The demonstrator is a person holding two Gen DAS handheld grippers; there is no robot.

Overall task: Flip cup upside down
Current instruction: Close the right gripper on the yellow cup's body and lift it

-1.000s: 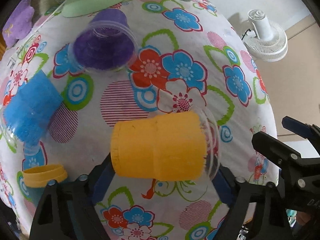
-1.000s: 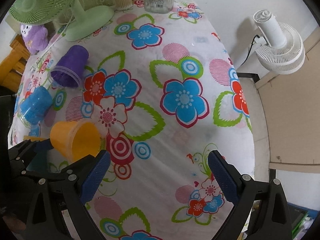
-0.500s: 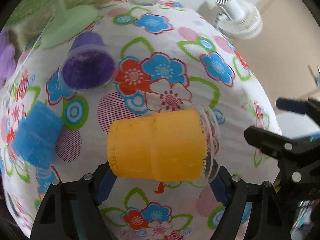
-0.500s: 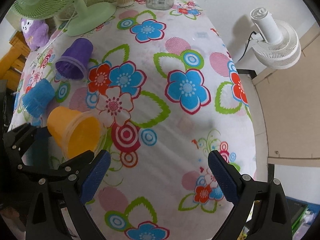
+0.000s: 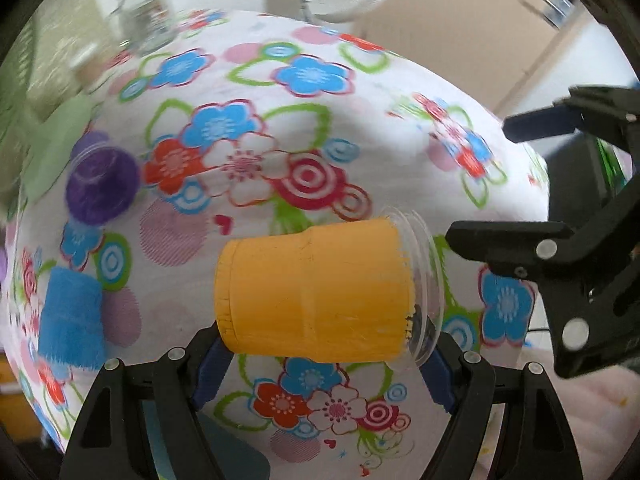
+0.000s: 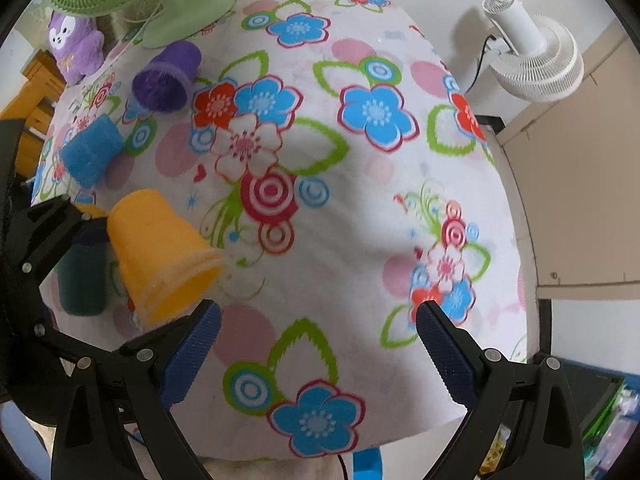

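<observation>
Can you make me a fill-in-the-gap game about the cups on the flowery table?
1. The left tool is holding the ____ cup.
2. The right tool is open and holds ____.
3. The fan beside the table is ____.
4. The purple cup lies on its ____.

Missing words: orange; nothing; white; side

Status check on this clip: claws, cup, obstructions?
Left claw shut on orange cup, lifted sideways, mouth tipping down. Right claw open, idle. Purple cup and blue cup lie apart, not blocking.
</observation>
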